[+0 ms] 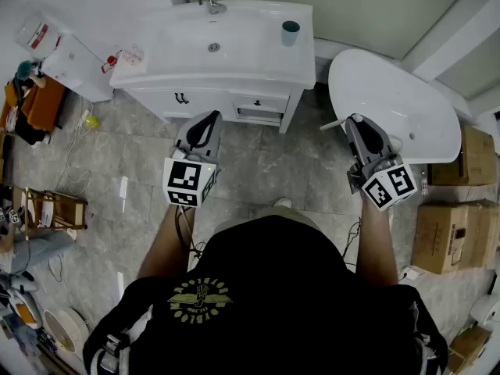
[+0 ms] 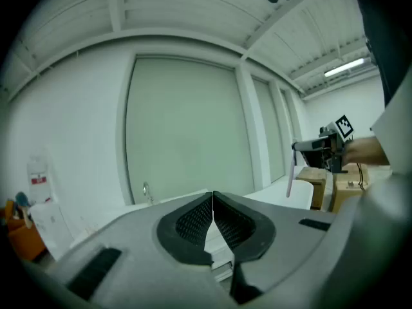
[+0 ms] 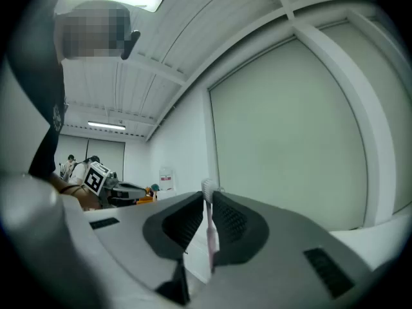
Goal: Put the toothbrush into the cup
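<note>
The right tongs (image 1: 353, 120) clench the toothbrush (image 3: 209, 227), well apart from the teal cup (image 1: 290, 32) standing on the washbasin's (image 1: 176, 57) back corner. The left tongs (image 1: 209, 117) are pressed together, holding nothing

White washbasin cabinet (image 1: 160, 70) beside an oval basin (image 1: 410, 119); cardboard boxes (image 1: 449, 237) right.

The jaws of the left gripper (image 2: 212, 197) are seen pressed together at their tips, and nothing is held between them. Behind them a white washbasin top (image 2: 174, 201) with a faucet (image 2: 147, 190) is shown before a pale green wall panel (image 2: 187, 124). At the right, the right gripper (image 2: 296, 147) is seen with a pink toothbrush (image 2: 290, 180) hanging down from it, near cardboard boxes (image 2: 322, 187).
</note>
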`<state>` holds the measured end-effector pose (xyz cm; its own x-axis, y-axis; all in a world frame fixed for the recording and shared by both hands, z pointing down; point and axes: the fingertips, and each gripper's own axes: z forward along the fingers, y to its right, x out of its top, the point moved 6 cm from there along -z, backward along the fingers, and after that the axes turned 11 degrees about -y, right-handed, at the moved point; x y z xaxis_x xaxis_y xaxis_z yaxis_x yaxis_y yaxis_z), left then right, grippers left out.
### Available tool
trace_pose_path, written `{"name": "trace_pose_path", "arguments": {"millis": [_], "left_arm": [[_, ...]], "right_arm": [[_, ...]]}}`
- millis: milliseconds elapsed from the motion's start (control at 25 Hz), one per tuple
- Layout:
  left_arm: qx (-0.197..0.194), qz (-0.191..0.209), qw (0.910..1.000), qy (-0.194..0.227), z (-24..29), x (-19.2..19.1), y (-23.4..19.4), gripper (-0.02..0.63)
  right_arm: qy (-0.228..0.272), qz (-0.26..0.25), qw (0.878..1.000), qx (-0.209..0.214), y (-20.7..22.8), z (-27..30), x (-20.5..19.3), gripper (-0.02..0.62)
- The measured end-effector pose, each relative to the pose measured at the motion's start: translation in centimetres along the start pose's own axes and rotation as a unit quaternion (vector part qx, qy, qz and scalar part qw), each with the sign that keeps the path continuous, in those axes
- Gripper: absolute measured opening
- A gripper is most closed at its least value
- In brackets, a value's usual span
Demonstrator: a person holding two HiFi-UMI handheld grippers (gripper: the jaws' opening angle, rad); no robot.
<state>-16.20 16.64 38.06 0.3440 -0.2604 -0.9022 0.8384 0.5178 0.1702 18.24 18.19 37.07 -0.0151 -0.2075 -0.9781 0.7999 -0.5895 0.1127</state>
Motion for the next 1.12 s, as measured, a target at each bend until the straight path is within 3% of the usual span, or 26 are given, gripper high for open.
{"name": "trace_pose_path", "arguments": {"millis": [120,280,520,800,1120], "left_arm": [[-0.001,0.030,0.9995,0.008,-3.0,-0.1,1.5,0.012],[-0.028,0.010,0.9992,0.025,-8.8,-1.1,2.3,0.012],[-0.023,0.001,0.9995,0.022,-15.4,-4.5,2.1,0.012],[-0.031,-0.011,0.9989,0.034,-16.9,-5.6,1.5,0.012],[-0.042,-0.022,0.9987,0.021,-13.0,-5.4,0.2,0.012]], "right_arm": [[0.016,-0.001,1.000,0.011,-3.2,-2.4,-0.6,0.046],[0.019,0.007,1.000,0.010,-8.3,-4.9,-1.3,0.046],[0.020,0.014,1.000,-0.017,-13.5,-9.1,-1.7,0.046],[0.036,-0.001,0.998,-0.054,-15.0,-12.9,-0.3,0.046],[0.051,-0.013,0.998,-0.043,-13.4,-9.7,1.3,0.046]]}}
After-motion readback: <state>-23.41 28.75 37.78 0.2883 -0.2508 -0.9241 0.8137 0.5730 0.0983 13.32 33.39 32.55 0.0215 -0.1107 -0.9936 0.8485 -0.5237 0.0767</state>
